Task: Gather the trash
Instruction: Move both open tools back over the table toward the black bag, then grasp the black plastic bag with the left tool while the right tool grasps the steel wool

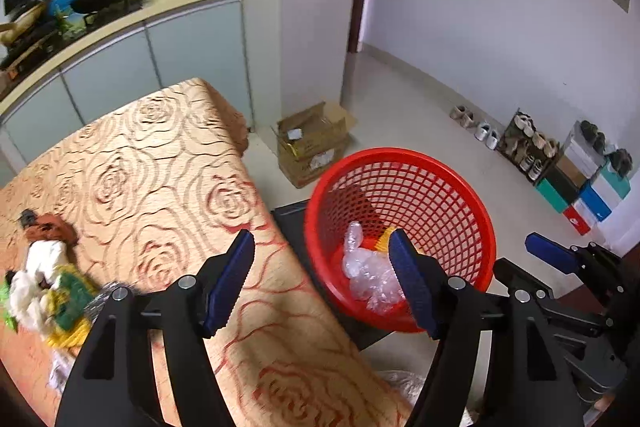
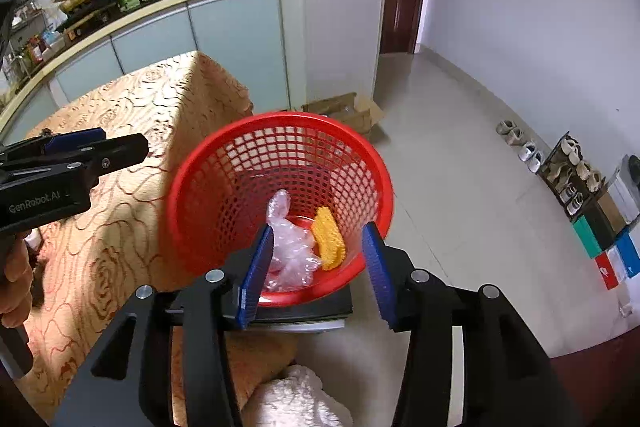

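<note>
Red mesh basket [image 1: 400, 223] sits on a dark stool just off the edge of the table [image 1: 160, 167] in the left wrist view, with crumpled clear plastic [image 1: 366, 273] inside. Only this view shows the remaining trash pile [image 1: 48, 287] at the table's left side. The left gripper [image 1: 322, 283] is spread and empty above the table edge. A cardboard box [image 1: 316, 143] stands on the floor beyond.

From the right wrist view, the basket [image 2: 280, 163] also holds a yellow sponge [image 2: 329, 239] beside the plastic [image 2: 290, 251]. The right gripper [image 2: 318, 267] hangs over the rim, jaws apart, gripping nothing. Shoes [image 2: 560, 167] line the far wall; bare floor lies between.
</note>
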`<state>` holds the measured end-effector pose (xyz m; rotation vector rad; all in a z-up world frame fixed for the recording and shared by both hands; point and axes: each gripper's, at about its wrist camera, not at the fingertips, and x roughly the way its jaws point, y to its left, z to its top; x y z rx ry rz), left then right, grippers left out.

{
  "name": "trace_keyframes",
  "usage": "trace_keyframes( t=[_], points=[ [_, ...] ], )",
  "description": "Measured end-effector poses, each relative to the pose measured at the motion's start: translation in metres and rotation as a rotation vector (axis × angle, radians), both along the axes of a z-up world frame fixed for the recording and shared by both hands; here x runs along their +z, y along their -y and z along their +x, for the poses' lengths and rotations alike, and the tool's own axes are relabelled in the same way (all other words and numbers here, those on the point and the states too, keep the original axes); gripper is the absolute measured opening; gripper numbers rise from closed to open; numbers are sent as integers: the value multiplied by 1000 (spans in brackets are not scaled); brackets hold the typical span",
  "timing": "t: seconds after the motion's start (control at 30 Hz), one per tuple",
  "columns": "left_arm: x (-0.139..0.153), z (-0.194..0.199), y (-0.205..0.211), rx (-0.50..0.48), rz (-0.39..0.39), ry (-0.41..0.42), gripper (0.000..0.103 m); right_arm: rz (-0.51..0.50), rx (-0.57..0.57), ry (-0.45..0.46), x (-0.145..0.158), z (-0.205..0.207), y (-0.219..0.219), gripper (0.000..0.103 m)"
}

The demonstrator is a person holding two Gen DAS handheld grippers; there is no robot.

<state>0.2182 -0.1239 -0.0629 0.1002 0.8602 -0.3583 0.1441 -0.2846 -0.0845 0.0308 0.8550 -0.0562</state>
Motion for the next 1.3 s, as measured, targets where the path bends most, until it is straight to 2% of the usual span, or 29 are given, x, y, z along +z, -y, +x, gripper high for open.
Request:
trace_keyframes(
  t=[0.1, 0.33, 0.4, 0.6, 0.77, 0.9, 1.0, 1.3],
  points=[
    [8, -12, -12, 20, 4, 19, 67, -20, -2, 27, 4, -8, -8, 57],
    [31, -55, -52, 78, 4, 94, 74, -2, 28, 67, 11, -24, -33, 62],
    [35, -69, -66, 94, 6, 111, 76, -2, 36, 79, 14, -28, -41, 67],
    [35, -108, -115, 121, -6, 126, 79, -1, 68, 116, 23, -39, -62, 75],
    [28, -139, -157, 191, -5, 146, 82, 8, 94, 127, 25, -46, -77, 78],
    [11, -151, -167, 172, -13, 107, 85, 22, 126, 117, 24, -48, -87, 78],
    [-7, -148, -163, 177, 35, 68, 85, 32, 138, 114, 23, -49, -93, 78],
    [-43, -126, -182, 276, 31, -60, 85, 21, 163, 115, 29, -51, -100, 78]
  ],
)
